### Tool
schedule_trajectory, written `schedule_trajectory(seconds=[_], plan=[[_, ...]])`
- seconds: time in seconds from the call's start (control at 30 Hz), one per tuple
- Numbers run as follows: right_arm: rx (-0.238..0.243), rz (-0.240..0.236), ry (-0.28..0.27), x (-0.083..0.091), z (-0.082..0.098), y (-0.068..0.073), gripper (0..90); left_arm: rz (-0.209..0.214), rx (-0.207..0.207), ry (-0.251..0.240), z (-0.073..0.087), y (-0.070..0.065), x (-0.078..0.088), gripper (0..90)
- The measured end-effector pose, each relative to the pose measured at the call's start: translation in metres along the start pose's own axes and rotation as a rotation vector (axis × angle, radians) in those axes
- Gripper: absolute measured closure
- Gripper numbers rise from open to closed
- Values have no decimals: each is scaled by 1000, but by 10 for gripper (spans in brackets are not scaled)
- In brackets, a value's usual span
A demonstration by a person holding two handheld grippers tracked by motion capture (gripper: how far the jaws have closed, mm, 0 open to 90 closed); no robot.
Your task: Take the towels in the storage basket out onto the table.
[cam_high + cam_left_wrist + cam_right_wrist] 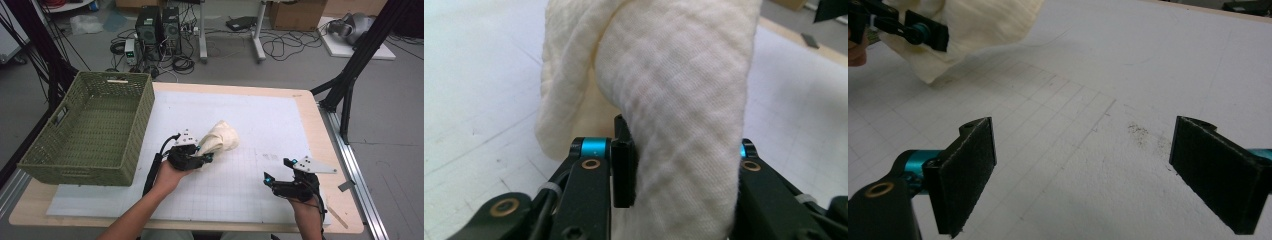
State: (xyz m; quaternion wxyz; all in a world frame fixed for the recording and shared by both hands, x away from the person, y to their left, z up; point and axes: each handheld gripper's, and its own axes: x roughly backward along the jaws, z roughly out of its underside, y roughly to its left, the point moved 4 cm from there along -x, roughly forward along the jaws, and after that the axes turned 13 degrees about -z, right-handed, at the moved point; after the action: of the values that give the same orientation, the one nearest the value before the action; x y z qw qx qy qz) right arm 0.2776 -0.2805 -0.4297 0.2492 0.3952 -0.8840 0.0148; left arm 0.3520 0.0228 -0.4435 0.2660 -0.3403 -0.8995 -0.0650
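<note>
A cream cloth (220,137) lies bunched on the white gridded mat (265,120), its near end lifted. My left gripper (202,154) is closed on that end. In the left gripper view a thick fold of the cloth (674,95) fills the gap of the left gripper (684,150); the left pad (624,165) presses its side and the other pad is hidden behind the fabric. My right gripper (276,170) hovers low over the mat at the front right, open, with bare mat between the jaws of the right gripper (1083,170). The cloth (973,25) and the left gripper (923,30) show far off.
A green woven basket (145,115) stands at the table's left side, nothing visible in it. A faint dark smudge (1143,132) marks the mat ahead of my right gripper. Past the far edge, computers, cables and black frame legs stand on the floor.
</note>
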Motion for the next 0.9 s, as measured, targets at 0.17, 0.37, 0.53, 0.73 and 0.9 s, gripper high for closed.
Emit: schedule_trajectory(seconds=[0.17, 0.37, 0.53, 0.73, 0.9], plan=[[-2, 8, -5, 1, -1, 0, 107, -27, 24, 25, 6, 3, -4, 491], [-2, 22, -3, 2, 0, -3, 108, -43, 54, -41, 0, 10, 10, 249], [-33, 5, -6, 0, 0, -3, 109, -78, 71, -94, 3, 24, 30, 213], [-17, 10, -14, -5, -5, -1, 109, -91, 97, -181, 18, 43, 60, 213], [-7, 5, 4, -14, -8, -2, 109, -109, 107, -207, 23, 52, 72, 213]])
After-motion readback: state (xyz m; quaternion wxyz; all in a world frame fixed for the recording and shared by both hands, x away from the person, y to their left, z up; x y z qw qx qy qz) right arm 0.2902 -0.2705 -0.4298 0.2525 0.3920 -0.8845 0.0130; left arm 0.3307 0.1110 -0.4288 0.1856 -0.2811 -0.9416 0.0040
